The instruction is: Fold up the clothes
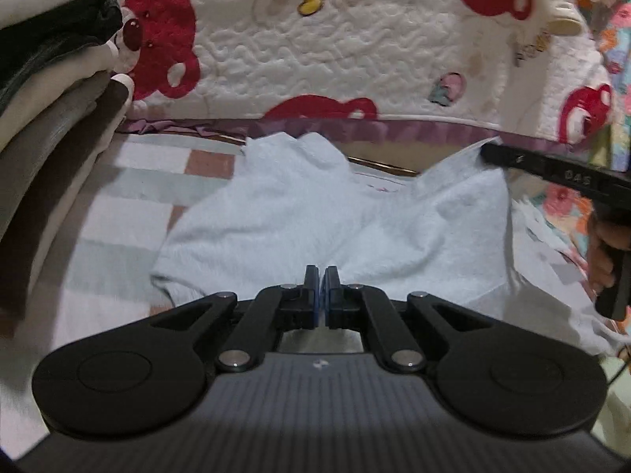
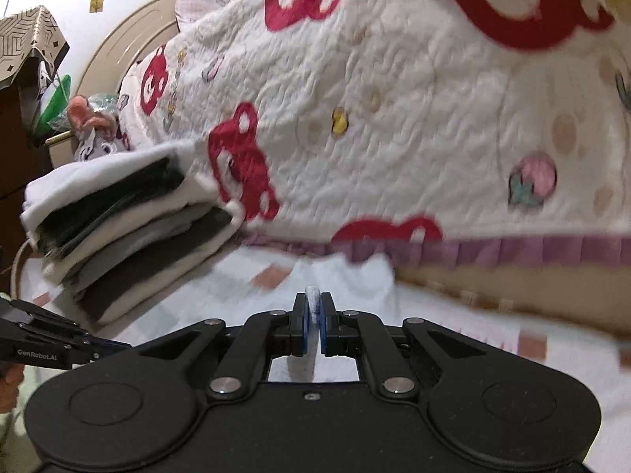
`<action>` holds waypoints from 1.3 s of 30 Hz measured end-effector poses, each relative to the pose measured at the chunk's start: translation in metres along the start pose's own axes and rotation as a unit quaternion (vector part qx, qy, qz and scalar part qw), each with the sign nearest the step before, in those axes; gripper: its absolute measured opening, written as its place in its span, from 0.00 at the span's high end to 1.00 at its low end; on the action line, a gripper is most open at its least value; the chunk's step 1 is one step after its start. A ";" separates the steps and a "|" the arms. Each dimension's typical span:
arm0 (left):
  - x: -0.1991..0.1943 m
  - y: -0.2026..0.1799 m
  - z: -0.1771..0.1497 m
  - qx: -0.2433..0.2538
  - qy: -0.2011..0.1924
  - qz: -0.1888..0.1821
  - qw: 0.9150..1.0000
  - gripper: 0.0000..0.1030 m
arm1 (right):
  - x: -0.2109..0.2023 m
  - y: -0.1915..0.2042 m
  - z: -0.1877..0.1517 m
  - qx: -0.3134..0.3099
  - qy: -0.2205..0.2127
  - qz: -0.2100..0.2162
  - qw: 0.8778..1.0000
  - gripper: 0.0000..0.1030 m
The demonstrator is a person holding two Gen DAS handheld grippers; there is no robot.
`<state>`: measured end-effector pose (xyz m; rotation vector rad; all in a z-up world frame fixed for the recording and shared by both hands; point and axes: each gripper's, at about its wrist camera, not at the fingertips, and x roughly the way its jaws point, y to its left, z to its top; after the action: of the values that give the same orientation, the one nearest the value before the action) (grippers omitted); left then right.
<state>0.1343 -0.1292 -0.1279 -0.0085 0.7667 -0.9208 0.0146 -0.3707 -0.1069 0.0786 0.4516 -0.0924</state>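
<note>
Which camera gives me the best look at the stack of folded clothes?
Right wrist view: the stack of folded clothes shows whole, layers visible. Left wrist view catches only its edge, cropped at the left border.

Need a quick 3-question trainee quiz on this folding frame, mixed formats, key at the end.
1. True or false: the right gripper is shut on a fold of the white cloth.
2. Multiple choice: where is the stack of folded clothes in the right wrist view?
A. on the left, beside the bear quilt
B. on top of the white cloth
C. on the far right
3. Fill in: the left gripper has its fingers ____, at the near edge of the white cloth.

Key: 1 true; 2 A; 3 shut
</note>
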 end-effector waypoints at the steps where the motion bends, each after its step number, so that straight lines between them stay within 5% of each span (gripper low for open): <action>1: 0.010 0.004 0.002 -0.010 0.006 0.004 1.000 0.98 | 0.004 -0.001 0.005 -0.006 -0.004 -0.005 1.000 0.92; 6: 0.053 0.017 -0.026 -0.006 0.060 0.059 0.996 0.98 | 0.021 -0.034 -0.016 0.034 0.055 -0.103 0.993 0.78; 11: 0.056 0.014 -0.032 0.024 0.084 0.055 0.995 0.98 | -0.060 -0.087 -0.084 0.172 0.067 -0.163 0.969 0.60; 14: 0.062 0.018 -0.028 -0.003 0.100 0.059 0.993 0.97 | -0.122 -0.122 -0.135 0.238 0.107 -0.218 0.940 0.58; 18: 0.062 0.024 -0.027 -0.027 0.111 0.049 0.992 0.96 | -0.202 -0.163 -0.183 0.342 0.125 -0.311 0.878 0.57; 22: 0.063 0.030 -0.025 -0.046 0.117 0.033 0.991 0.93 | -0.256 -0.188 -0.208 0.438 0.100 -0.334 0.828 0.56; 24: 0.064 0.032 -0.024 -0.050 0.121 0.018 0.991 0.85 | -0.261 -0.192 -0.209 0.457 0.090 -0.329 0.822 0.53; 28: 0.062 0.023 -0.025 -0.015 0.137 -0.031 0.990 0.49 | -0.247 -0.199 -0.208 0.470 0.106 -0.356 0.801 0.41; 30: 0.060 0.014 -0.029 0.020 0.144 -0.046 0.988 0.46 | -0.238 -0.203 -0.208 0.474 0.117 -0.374 0.789 0.34; 36: 0.064 -0.006 -0.038 0.071 0.128 -0.021 0.989 0.32 | -0.221 -0.214 -0.214 0.473 0.153 -0.423 0.757 0.34; 37: 0.065 -0.008 -0.038 0.071 0.125 -0.021 0.989 0.28 | -0.220 -0.215 -0.216 0.466 0.157 -0.426 0.760 0.34; 39: 0.068 -0.008 -0.039 0.068 0.115 -0.018 0.991 0.25 | -0.219 -0.211 -0.220 0.435 0.156 -0.416 0.783 0.34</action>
<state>0.1299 -0.1717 -0.1944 0.2081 0.9178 -1.0192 -0.2987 -0.5435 -0.2196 0.8221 0.7222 -1.1891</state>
